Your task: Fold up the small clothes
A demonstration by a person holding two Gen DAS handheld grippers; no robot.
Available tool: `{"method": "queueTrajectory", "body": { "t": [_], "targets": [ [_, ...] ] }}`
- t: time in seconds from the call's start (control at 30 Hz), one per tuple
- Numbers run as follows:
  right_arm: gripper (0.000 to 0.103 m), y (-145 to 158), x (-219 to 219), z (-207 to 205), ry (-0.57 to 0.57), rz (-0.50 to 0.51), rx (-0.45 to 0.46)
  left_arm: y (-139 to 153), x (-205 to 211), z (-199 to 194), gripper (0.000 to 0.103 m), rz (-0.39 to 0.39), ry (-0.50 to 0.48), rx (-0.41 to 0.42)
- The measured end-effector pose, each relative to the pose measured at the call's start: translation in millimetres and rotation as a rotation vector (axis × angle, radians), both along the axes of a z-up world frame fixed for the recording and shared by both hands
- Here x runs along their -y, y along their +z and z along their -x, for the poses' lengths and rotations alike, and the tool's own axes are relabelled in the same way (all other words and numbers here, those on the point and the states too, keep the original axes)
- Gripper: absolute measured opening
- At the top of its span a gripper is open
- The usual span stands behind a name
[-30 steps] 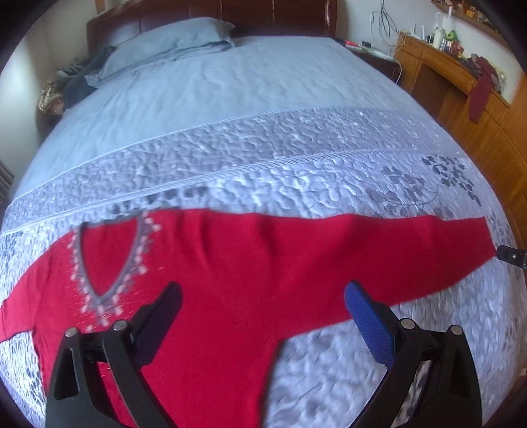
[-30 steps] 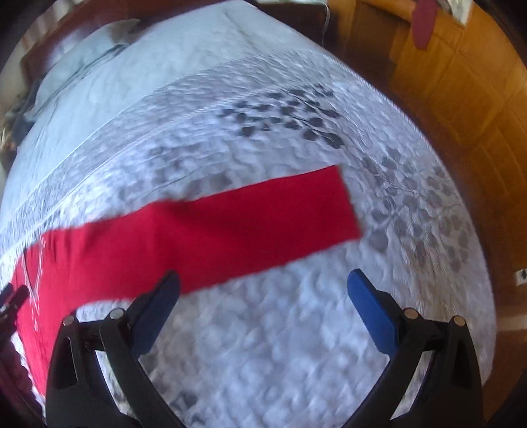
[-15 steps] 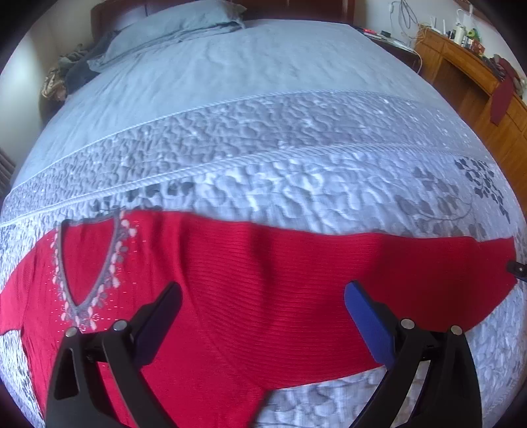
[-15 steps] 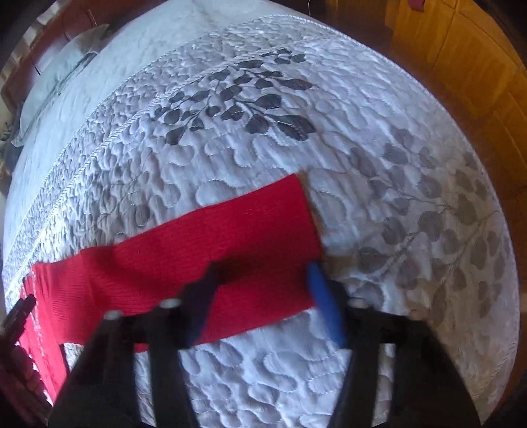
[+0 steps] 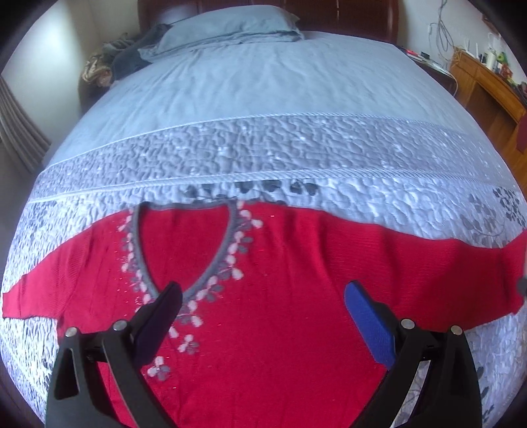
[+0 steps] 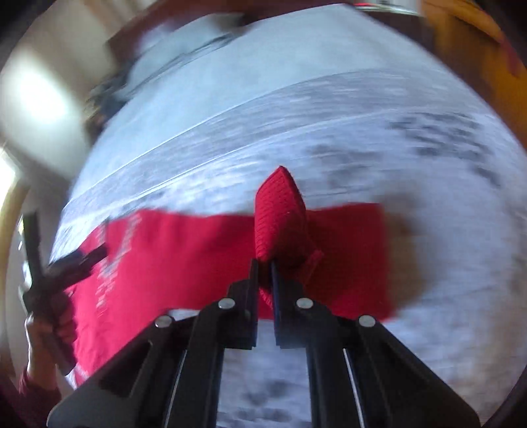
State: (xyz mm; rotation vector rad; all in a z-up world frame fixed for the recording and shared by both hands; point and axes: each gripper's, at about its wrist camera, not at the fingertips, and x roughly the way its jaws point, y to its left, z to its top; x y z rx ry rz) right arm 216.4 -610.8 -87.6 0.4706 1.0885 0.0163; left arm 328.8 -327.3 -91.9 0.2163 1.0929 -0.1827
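A red sweater (image 5: 296, 345) with a grey beaded V-neck (image 5: 184, 243) lies flat, front up, on the bed. My left gripper (image 5: 263, 293) hovers open over its chest, nothing between the fingers. One sleeve (image 5: 444, 280) stretches out to the right. In the blurred right wrist view, my right gripper (image 6: 263, 263) has its jaws closing on that sleeve's end (image 6: 280, 210), which is pinched between the pads and stands up in a fold above the sleeve (image 6: 346, 256). The left gripper (image 6: 66, 263) shows at the left there, held by a hand (image 6: 42, 339).
The bed's quilted grey-blue cover (image 5: 296, 148) spreads all round the sweater. A pillow (image 5: 230, 26) and a pile of dark clothes (image 5: 112, 62) sit at the headboard end. Wooden cabinets (image 5: 487, 89) stand along the right side.
My right gripper went from wide open above the sleeve end to closed on it and lifted it. My left gripper, still open, shifted along the sweater from the armpit to the chest by the V-neck.
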Motion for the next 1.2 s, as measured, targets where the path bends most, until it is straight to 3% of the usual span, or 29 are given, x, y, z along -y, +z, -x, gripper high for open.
{"method": "queueTrajectory", "body": {
  "t": [0.07,0.1,0.17,0.27,0.37,0.43,0.5,0.6,0.93,1.03,1.1,1.2],
  "targets": [
    [0.044,-4.3,-32.8,-8.4,0.040,0.028,-0.013,1.1,-6.0,1.8,0.099,0.015,0.002,-0.014],
    [0.046,-2.8,-45.3,-6.2,0.049,0.062,0.006,1.2,-6.6,3.4,0.099,0.026,-0.003,-0.021],
    [0.039,0.0,-54.5,2.3,0.040,0.109,0.021,1.5,-2.0,8.0,0.099,0.058,-0.035,-0.044],
    [0.039,-4.7,-34.5,29.7,-0.040,0.104,0.022,-1.2,20.5,16.9,0.098,0.144,-0.125,-0.115],
    [0.040,-20.1,-4.6,51.1,-0.125,0.107,-0.011,-11.0,52.1,21.1,0.098,0.267,-0.211,-0.244],
    [0.040,-28.0,4.3,66.6,-0.145,0.120,-0.030,-26.8,77.5,22.7,0.093,0.337,-0.264,-0.357],
    [0.040,-34.9,7.2,84.4,-0.140,0.126,-0.031,-41.5,93.3,23.4,0.076,0.358,-0.279,-0.428],
    [0.040,-39.8,3.5,97.9,-0.131,0.133,-0.017,-64.3,107.6,18.6,0.071,0.375,-0.263,-0.515],
    [0.040,-47.6,-6.0,106.7,-0.135,0.137,0.028,-74.9,129.6,17.2,0.062,0.453,-0.302,-0.528],
    [0.040,-47.4,-6.2,106.8,-0.143,0.130,0.034,-77.0,133.7,13.9,0.046,0.463,-0.286,-0.527],
    [0.040,-46.9,-6.0,108.5,-0.149,0.120,0.037,-80.4,132.1,11.2,0.023,0.470,-0.275,-0.534],
    [0.040,-45.1,-8.1,110.0,-0.151,0.146,0.032,-79.6,126.4,10.9,0.007,0.499,-0.259,-0.536]
  ]
}}
